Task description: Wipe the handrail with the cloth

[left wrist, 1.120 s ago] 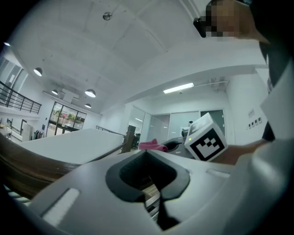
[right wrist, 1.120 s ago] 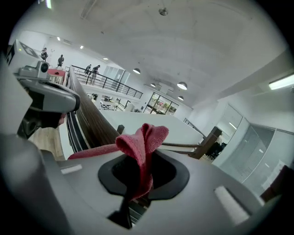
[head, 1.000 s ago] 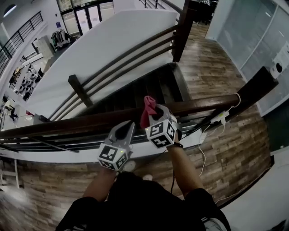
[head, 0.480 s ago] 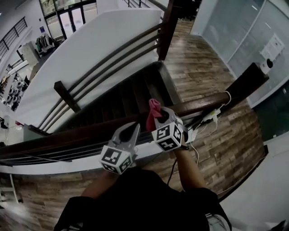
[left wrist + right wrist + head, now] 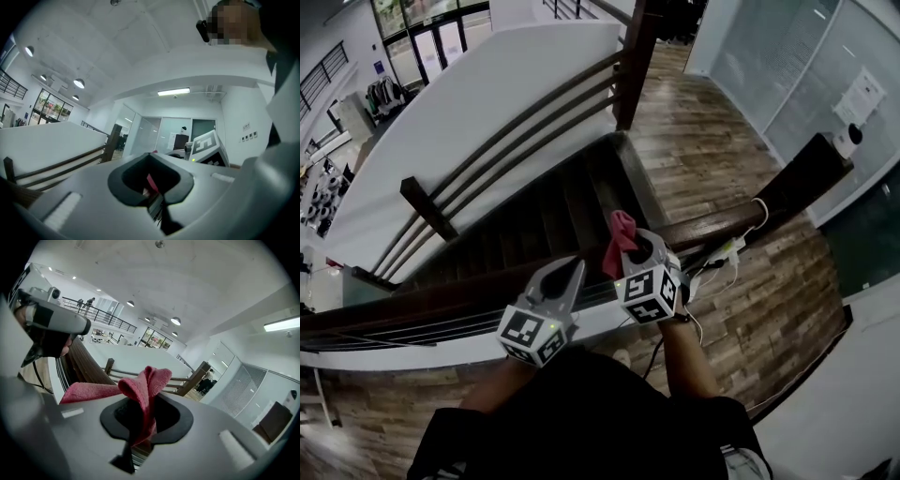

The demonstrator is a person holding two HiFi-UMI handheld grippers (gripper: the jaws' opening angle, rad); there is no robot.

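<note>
The wood-plank floor (image 5: 712, 159) borders the dark stairwell (image 5: 553, 216) on the landing. A thin white cable (image 5: 697, 328) lies on the floor beside the railing base, below a white power strip (image 5: 727, 249) near the handrail (image 5: 431, 298).

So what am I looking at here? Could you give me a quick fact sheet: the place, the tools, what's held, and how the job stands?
Place: indoor landing above a dark staircase
Handrail: dark wood, running across in front of the person
Right gripper: shut on the red cloth
Cloth: bunched, sticking up out of the jaws
Left gripper: jaws together, holding nothing, beside the right one
Wiping: both grippers are over the rail; whether the cloth touches it can't be told
</note>
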